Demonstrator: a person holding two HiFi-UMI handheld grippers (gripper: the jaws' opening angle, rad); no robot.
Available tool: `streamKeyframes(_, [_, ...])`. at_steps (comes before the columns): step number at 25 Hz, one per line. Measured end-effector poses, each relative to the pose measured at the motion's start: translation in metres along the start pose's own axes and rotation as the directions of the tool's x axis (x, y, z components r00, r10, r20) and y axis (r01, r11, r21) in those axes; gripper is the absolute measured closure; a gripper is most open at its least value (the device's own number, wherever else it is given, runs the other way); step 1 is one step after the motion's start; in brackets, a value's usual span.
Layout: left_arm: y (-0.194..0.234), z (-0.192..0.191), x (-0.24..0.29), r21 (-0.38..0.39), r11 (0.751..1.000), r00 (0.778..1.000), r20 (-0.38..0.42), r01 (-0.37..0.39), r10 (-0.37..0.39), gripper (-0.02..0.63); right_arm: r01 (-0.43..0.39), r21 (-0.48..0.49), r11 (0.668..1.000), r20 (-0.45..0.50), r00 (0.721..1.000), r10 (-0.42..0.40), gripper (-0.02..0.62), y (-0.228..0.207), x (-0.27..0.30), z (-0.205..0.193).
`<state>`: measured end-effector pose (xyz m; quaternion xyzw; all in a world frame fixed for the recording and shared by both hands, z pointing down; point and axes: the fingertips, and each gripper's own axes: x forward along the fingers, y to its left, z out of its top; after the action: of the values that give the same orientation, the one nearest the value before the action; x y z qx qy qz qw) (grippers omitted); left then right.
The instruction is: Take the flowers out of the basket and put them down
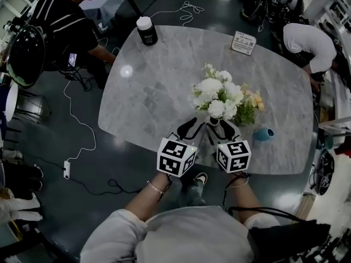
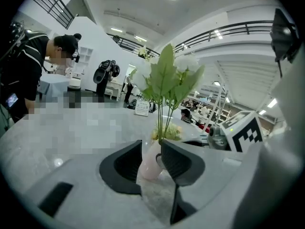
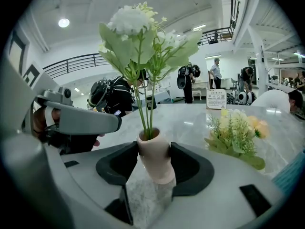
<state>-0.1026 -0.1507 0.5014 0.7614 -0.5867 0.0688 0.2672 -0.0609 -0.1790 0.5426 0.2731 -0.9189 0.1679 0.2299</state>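
A bunch of white flowers (image 1: 216,95) with green leaves stands in a small pink vase (image 1: 213,121) near the table's front edge. My right gripper (image 1: 226,129) is shut on the vase (image 3: 155,163), its pads pressed on both sides below the rim. My left gripper (image 1: 193,127) comes in from the left, and its jaws stand apart with the vase (image 2: 148,165) in the gap between the tips. A second bunch of yellow flowers (image 1: 249,106) lies on the table just to the right. No basket shows clearly.
The grey marble table (image 1: 159,86) also carries a teal container (image 1: 264,134) at the front right, a black bottle (image 1: 146,30) with a white cap at the back, and a sign card (image 1: 243,43). One person (image 1: 66,26) stands at the far left, another (image 1: 307,43) bends at the right.
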Motion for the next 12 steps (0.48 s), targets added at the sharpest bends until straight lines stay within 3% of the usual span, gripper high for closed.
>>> streamKeyframes(7, [-0.016, 0.013, 0.017, 0.013, 0.996, 0.996, -0.002, 0.086, -0.086, 0.459, -0.004, -0.009, 1.000, -0.005, 1.000, 0.004, 0.387, 0.001, 0.000, 0.001])
streamKeyframes(12, [-0.019, 0.013, 0.032, 0.013, 0.994, 0.992, -0.060, 0.109, -0.108, 0.457, -0.008, -0.011, 1.000, -0.009, 1.000, 0.008, 0.387, 0.001, 0.000, 0.000])
